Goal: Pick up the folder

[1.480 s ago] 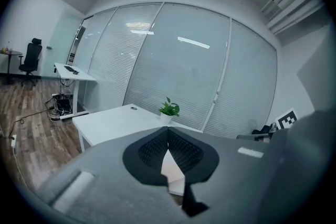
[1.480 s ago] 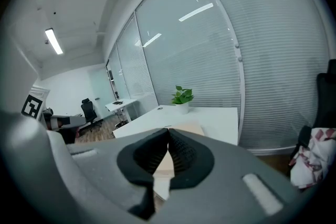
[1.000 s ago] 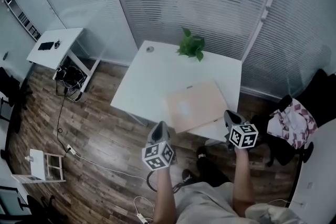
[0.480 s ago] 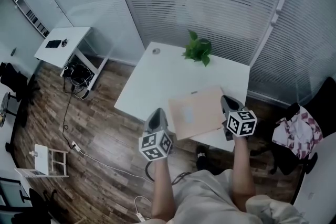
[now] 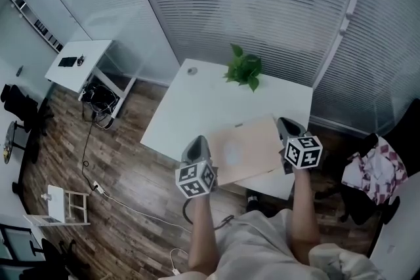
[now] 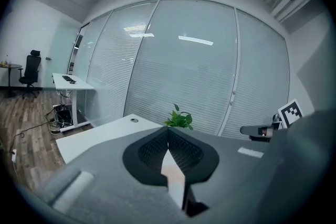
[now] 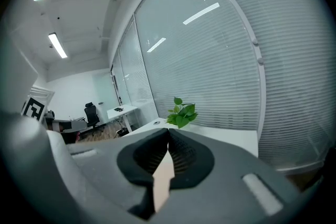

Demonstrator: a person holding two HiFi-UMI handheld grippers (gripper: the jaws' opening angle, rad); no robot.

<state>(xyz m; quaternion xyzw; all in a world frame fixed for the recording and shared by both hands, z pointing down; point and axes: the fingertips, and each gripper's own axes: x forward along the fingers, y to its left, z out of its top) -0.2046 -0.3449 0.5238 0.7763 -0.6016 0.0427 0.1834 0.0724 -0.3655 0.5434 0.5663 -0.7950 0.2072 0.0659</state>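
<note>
The left gripper (image 6: 169, 131) has its jaws pressed together on a thin pale sliver of the folder (image 6: 176, 178), and the right gripper (image 7: 168, 134) is clamped the same way on a tan strip of it. In the head view the left gripper (image 5: 197, 147) bites the folder's (image 5: 252, 144) left edge and the right gripper (image 5: 285, 126) bites its right edge, so the sheet spans the gap between them. The folder is held about flat, just above the near part of the white table (image 5: 197, 101), with its near left corner about at the table's front edge. It is a plain tan rectangle with a paler patch near its middle and a small mark on its far edge. Beyond it a green plant (image 5: 244, 69) stands at the table's far side. Compared with a second ago, both grips are unchanged, but more white table now shows under the folder's near edge, and the grippers sit further in over the table.
</note>
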